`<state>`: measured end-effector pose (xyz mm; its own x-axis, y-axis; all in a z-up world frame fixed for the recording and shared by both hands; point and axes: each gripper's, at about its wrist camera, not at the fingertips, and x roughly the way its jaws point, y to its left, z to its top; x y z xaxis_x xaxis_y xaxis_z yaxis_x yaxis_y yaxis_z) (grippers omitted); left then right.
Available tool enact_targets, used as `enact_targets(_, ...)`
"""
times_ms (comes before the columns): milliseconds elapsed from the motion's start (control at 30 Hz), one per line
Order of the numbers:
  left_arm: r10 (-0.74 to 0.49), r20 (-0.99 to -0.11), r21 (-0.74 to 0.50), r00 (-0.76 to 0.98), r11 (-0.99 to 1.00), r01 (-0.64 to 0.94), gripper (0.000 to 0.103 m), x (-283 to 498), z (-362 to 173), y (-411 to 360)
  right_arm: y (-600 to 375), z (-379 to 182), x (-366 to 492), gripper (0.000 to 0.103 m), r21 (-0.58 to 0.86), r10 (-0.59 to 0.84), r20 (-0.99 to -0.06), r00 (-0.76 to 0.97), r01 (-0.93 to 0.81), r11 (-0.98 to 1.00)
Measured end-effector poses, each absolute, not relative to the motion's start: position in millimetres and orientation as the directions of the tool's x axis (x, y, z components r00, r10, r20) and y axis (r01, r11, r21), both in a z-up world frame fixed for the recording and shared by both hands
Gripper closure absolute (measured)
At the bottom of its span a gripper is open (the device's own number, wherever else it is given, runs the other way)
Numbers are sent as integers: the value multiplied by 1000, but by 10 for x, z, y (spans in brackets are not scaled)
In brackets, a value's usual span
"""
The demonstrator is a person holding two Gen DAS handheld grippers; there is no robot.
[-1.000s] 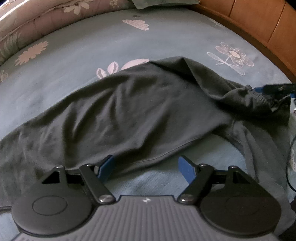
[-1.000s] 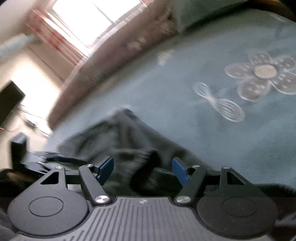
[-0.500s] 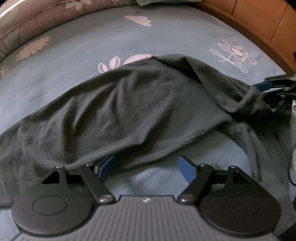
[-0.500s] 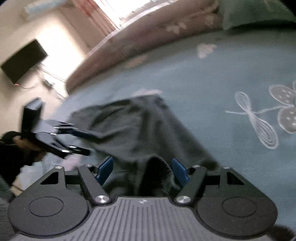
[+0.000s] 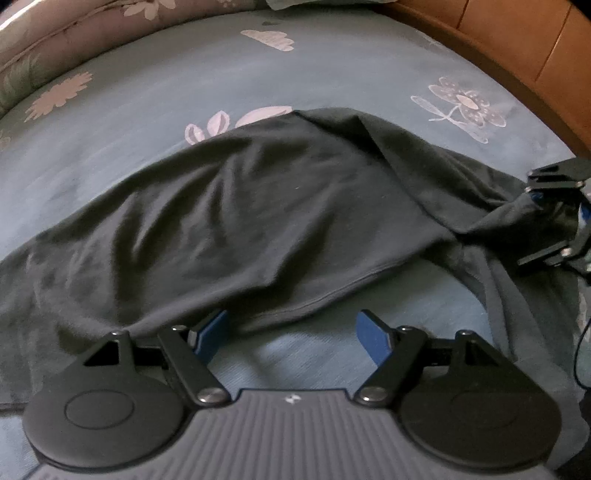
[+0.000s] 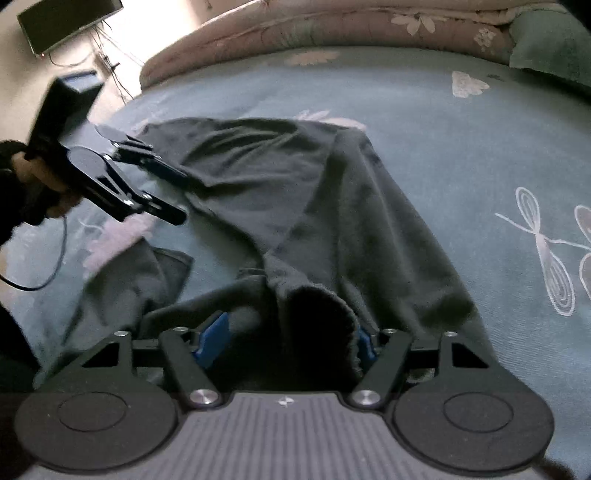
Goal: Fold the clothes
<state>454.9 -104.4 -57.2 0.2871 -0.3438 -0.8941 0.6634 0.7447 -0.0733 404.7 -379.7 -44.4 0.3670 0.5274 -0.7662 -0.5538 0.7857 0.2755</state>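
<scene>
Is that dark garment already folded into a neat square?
No. The garment lies spread and rumpled across the bedsheet, one end bunched up.

One dark garment (image 5: 258, 221) lies on one bed (image 5: 147, 110). Two grippers are in view, the left gripper (image 5: 291, 332) and the right gripper (image 6: 288, 338), each with two blue-padded fingers (image 5: 373, 336). One rolled quilt (image 6: 332, 26), one green pillow (image 6: 546, 44), and one dark screen (image 6: 66, 18) sit at the far side.

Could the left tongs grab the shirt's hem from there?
Probably yes: the left tongs stand open with the shirt's hem just ahead, and nothing lies between.
</scene>
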Motion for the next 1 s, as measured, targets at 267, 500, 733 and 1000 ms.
enact_targets(267,-335,-900,-75,280,751,657,26,4547,-619,-1050,-3946,-545,4095,66,345,564,-719,407,-495,797)
enact_targets(500,-337,-899,-76,278,747,660,26,4533,-622,-1051,-4051,-277,4016,89,242,466,-705,535,-437,866)
enact_targets(733,-347,-893,-77,287,745,663,26,4544,-592,-1067,-4447,112,4367,92,125,321,-660,679,-321,939)
enact_targets(1000,-345,-889,-70,302,754,654,26,4602,-542,-1061,-5147,21,5097,83,86,112,-693,712,-73,994)
